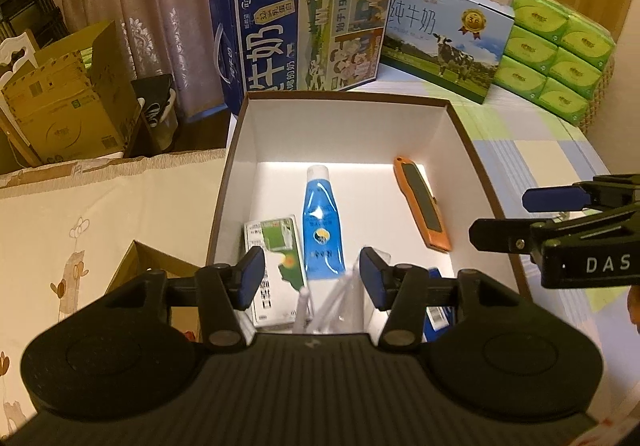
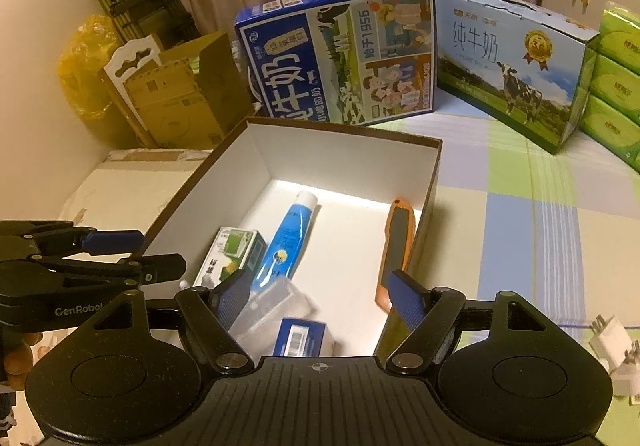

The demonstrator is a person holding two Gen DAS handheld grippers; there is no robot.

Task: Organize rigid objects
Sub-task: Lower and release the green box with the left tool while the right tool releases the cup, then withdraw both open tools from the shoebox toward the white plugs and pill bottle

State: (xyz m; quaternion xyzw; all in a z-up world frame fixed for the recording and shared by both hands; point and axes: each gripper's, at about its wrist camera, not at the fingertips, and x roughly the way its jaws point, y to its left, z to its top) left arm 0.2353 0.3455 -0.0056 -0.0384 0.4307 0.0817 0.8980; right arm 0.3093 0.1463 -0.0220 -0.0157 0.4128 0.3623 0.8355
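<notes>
Currently both the left gripper [image 1: 312, 278] and right gripper [image 2: 320, 298] hover, fingers apart and empty, over the box [image 2: 344, 146] at frame centre holding a blue tube [image 2: 286, 236].

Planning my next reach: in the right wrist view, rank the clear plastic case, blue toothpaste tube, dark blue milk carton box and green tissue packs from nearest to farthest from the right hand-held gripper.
1. Clear plastic case, in the open box beside the right hand-held gripper.
2. Blue toothpaste tube, mid-box.
3. Dark blue milk carton box, behind the box.
4. Green tissue packs, far right.
</notes>
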